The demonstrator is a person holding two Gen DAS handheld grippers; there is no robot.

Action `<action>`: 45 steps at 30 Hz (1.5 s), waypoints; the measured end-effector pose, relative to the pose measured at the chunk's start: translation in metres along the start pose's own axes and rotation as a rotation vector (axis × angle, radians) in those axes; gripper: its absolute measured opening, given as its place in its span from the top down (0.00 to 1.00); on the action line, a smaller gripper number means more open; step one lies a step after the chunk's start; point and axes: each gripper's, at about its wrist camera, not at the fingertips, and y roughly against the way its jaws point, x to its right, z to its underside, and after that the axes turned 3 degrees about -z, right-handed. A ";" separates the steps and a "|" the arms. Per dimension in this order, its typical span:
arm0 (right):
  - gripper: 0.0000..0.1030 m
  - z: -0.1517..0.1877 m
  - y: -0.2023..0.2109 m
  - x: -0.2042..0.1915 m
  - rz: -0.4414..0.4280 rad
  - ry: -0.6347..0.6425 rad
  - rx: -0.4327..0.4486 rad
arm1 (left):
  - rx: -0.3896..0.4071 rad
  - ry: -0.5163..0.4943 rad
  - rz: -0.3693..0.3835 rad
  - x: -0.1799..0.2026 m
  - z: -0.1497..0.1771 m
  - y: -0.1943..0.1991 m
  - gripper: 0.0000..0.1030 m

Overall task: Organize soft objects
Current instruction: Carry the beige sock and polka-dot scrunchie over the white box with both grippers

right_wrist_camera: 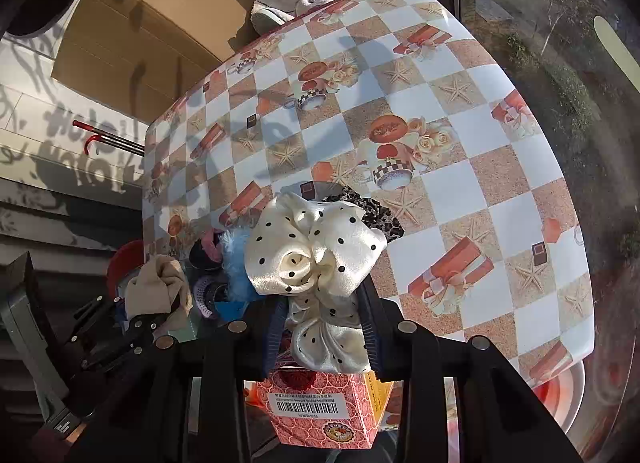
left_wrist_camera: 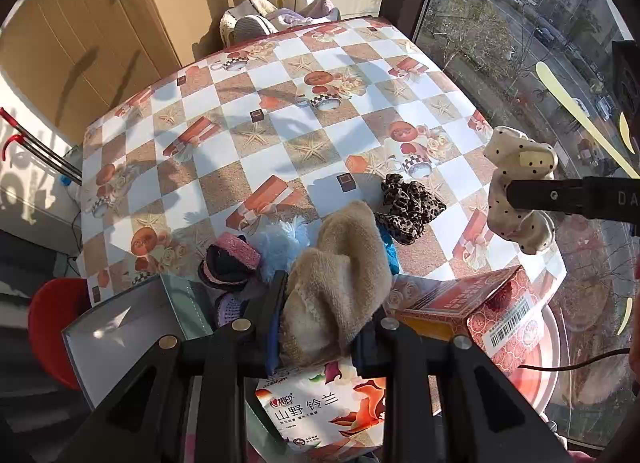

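Note:
My left gripper (left_wrist_camera: 320, 327) is shut on a beige fuzzy sock (left_wrist_camera: 340, 275), held above the near table edge. My right gripper (right_wrist_camera: 324, 327) is shut on a cream polka-dot scrunchie (right_wrist_camera: 316, 259), held above the red box; the scrunchie also shows at the right of the left wrist view (left_wrist_camera: 520, 187). On the checkered tablecloth (left_wrist_camera: 280, 123) lie a leopard-print scrunchie (left_wrist_camera: 408, 203), a pale blue fluffy item (left_wrist_camera: 280, 243) and a pink-and-black sock (left_wrist_camera: 232, 259). The beige sock also shows in the right wrist view (right_wrist_camera: 160, 287).
A red patterned box (left_wrist_camera: 492, 311) with a barcode and a tissue pack (left_wrist_camera: 320, 411) sit at the near edge. A grey-green open case (left_wrist_camera: 132, 323) is at the near left. A red stool (left_wrist_camera: 52, 323) stands left. A window runs along the right; clothes are piled beyond the far edge.

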 end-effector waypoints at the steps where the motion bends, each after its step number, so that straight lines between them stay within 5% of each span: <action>1: 0.65 0.003 0.003 -0.008 -0.006 0.013 0.004 | 0.005 0.011 0.002 -0.003 0.006 0.006 0.71; 8: 0.65 0.035 0.004 -0.073 -0.046 0.119 -0.020 | 0.013 0.055 -0.001 -0.028 0.054 0.037 0.71; 23: 0.65 0.112 -0.066 -0.170 -0.073 0.298 -0.214 | -0.062 0.177 -0.083 -0.093 0.149 0.049 0.71; 45: 0.65 0.139 -0.090 -0.227 -0.045 0.445 -0.274 | -0.069 0.250 -0.105 -0.126 0.177 0.046 0.71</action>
